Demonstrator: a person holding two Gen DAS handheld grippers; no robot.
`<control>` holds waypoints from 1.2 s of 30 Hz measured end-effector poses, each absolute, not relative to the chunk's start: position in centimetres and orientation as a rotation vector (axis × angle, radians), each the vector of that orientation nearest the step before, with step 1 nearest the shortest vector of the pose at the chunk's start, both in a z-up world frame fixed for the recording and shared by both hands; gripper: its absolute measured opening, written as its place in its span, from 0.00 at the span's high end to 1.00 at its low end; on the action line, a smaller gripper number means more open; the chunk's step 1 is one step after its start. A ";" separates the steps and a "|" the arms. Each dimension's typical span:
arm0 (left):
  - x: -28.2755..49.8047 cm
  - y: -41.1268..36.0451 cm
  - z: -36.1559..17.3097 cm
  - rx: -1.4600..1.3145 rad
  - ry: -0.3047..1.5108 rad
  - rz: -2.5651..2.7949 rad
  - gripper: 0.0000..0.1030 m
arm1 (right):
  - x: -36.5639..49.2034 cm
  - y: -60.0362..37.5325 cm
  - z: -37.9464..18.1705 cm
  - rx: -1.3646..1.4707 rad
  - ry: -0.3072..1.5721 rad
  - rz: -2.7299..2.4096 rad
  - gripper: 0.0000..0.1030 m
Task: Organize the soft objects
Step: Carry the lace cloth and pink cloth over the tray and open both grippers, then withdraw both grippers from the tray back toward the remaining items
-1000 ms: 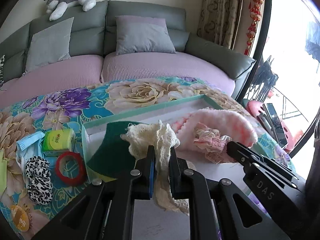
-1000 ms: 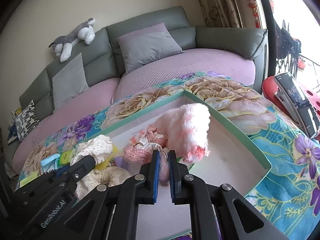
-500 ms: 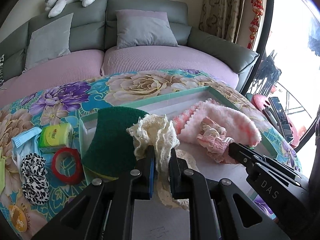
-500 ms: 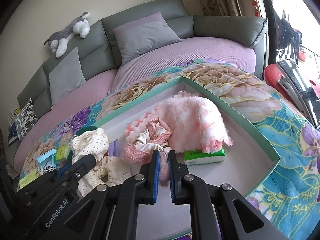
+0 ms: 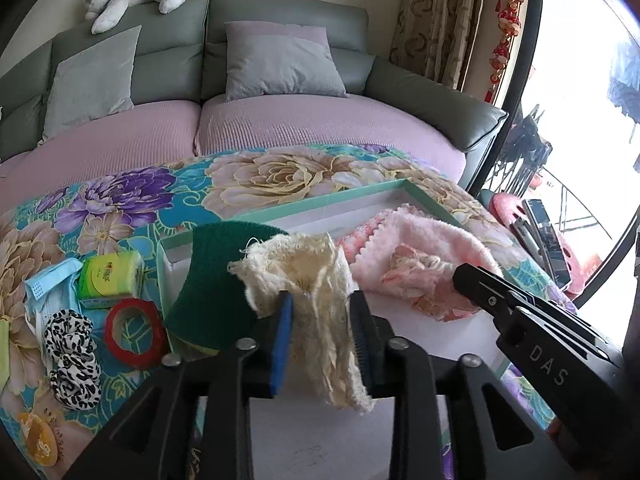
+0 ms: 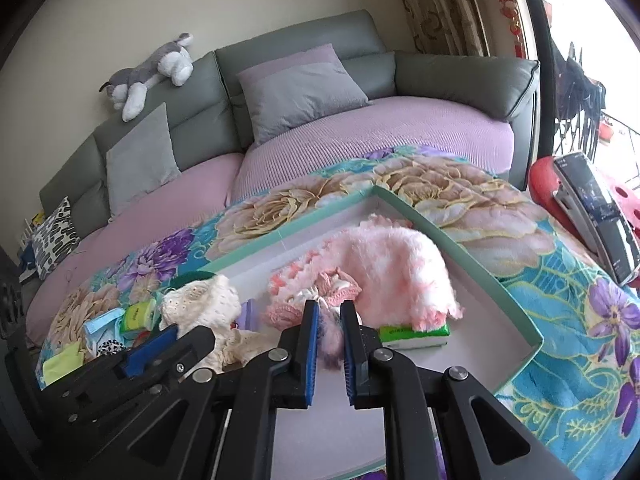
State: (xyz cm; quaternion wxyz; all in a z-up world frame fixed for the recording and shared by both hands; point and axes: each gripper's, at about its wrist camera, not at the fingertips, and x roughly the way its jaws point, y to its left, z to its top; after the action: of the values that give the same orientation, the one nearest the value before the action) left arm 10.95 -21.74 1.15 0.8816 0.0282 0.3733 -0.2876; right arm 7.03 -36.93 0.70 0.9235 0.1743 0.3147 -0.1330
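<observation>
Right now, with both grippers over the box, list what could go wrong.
1. The cream lace hangs between the left gripper, whose jaws have just been opening; it may snag on a pad.
2. The right gripper pinches only a pink tuft; lifting could drag the pink towel.

The letters "DAS" are showing in pale print on the black body of the right gripper, reaching in from the right of the left gripper. The green tissue pack off to that gripper's left is carrying a printed logo, but it is staying too small to read. The white-and-green pack just ahead of the right gripper's fingers is showing faint lettering, not legible either.
</observation>
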 end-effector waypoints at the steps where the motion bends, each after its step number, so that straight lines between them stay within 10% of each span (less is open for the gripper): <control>1: 10.9 -21.7 1.3 0.057 0.774 -0.600 0.66 | 6.9 -36.9 0.9 0.358 0.637 -0.272 0.86; 29: 14.6 -10.3 1.6 -0.081 0.814 -0.204 0.34 | 8.0 -35.1 0.8 0.315 0.659 -0.237 0.87; 33: 15.0 -8.8 0.5 -0.107 0.847 -0.137 0.23 | 8.4 -34.3 0.6 0.302 0.666 -0.246 0.43; 36: 15.2 -8.0 0.2 -0.121 0.856 -0.098 0.22 | 8.5 -34.1 0.6 0.301 0.658 -0.249 0.40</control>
State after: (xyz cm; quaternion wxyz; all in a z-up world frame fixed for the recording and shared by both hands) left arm 15.22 -8.04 0.23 0.9068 -0.0585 0.4148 -0.0475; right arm 8.45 -34.05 0.59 0.9277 0.1471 0.3208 -0.1215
